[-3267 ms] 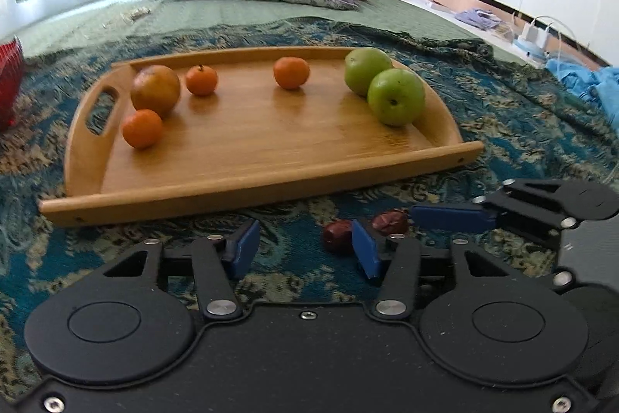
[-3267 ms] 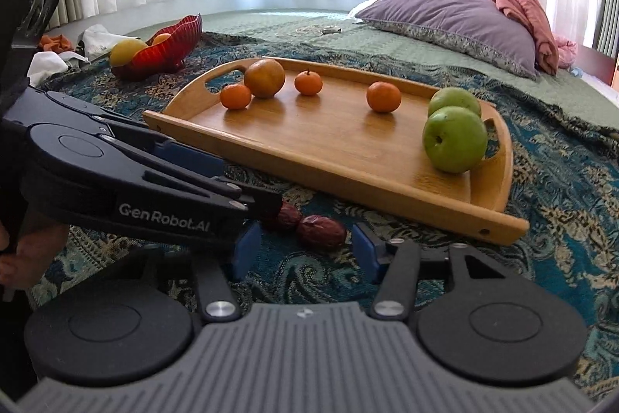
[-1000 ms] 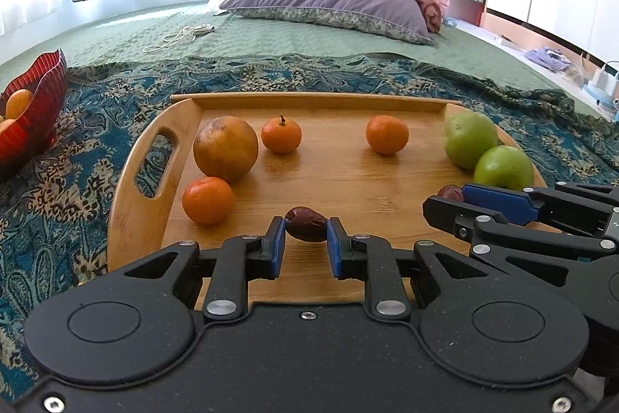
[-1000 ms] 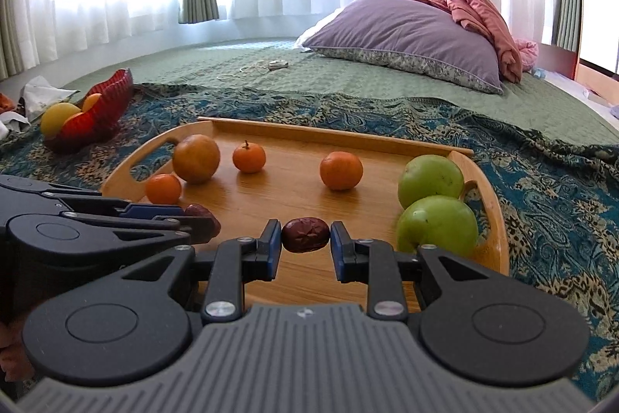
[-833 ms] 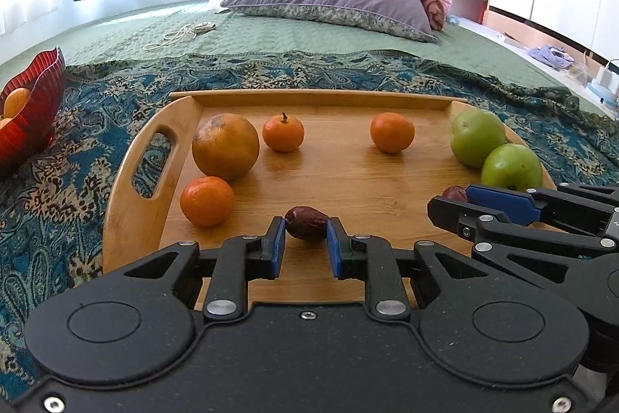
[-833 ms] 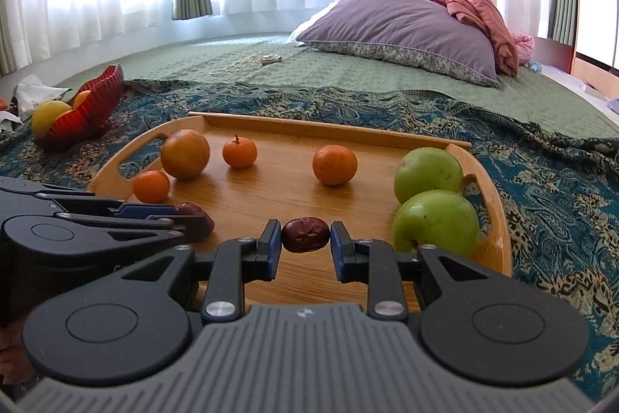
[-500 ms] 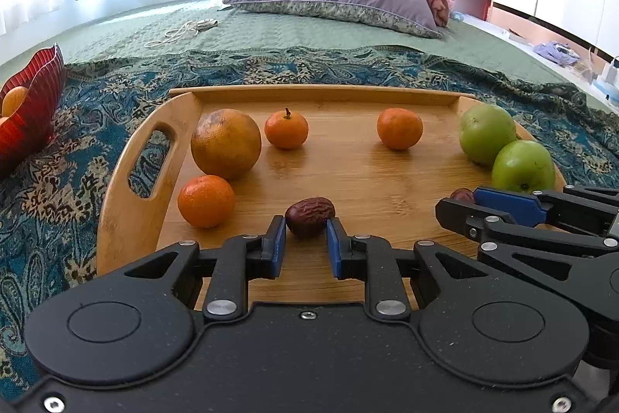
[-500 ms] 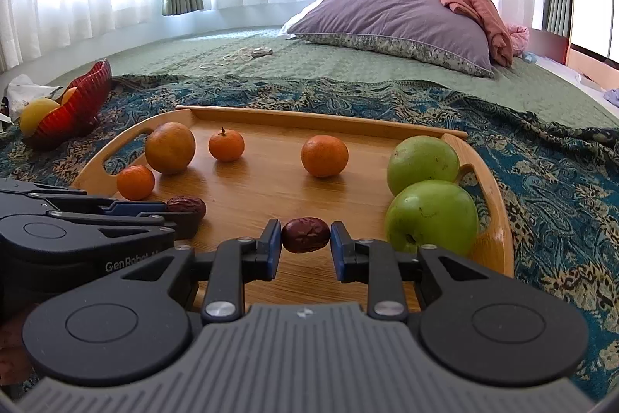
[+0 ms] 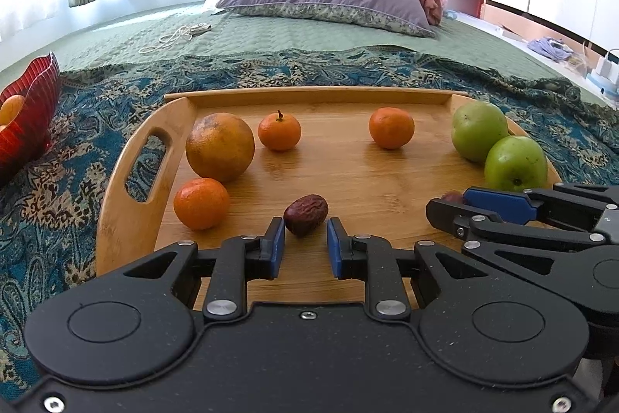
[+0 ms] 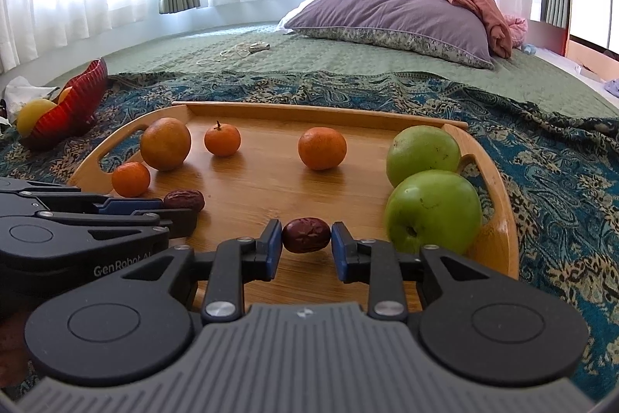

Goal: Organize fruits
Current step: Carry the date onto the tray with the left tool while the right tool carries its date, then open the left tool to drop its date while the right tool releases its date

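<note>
Tray: wooden tray [image 9: 127, 219] with cut-out handles, lying on a blue patterned blanket [image 9: 77, 126] over the bed; it serves as landmark for everything below
Tray, left end: one large russet orange [image 9: 219, 146], a mandarin [image 9: 201, 203] just in front of it, a stemmed mandarin [image 9: 279, 132] just to its right
Tray, middle back: a lone mandarin [image 9: 391, 127], apart from the others
Tray, right end: two green apples [image 10: 433, 209] touching, one behind the other, beside the right handle
Tray, front edge: two wrinkled red dates, left date [image 9: 305, 214] and right date [image 10: 306, 235], both resting on the wood
Left gripper [image 9: 305, 246]: jaws drawn nearly together, yet a gap shows on each side of the left date, which lies just past the blue pads [image 9: 276, 247], not pinched
Right gripper [image 10: 305, 248]: jaws opening, the right date between the tips; whether the pads touch it I cannot tell
Red bowl [image 10: 79, 103]: on the blanket, well left of the tray, holding yellow and orange fruit [image 10: 33, 113]
Pillow [image 10: 390, 14]: purple, far behind the tray
</note>
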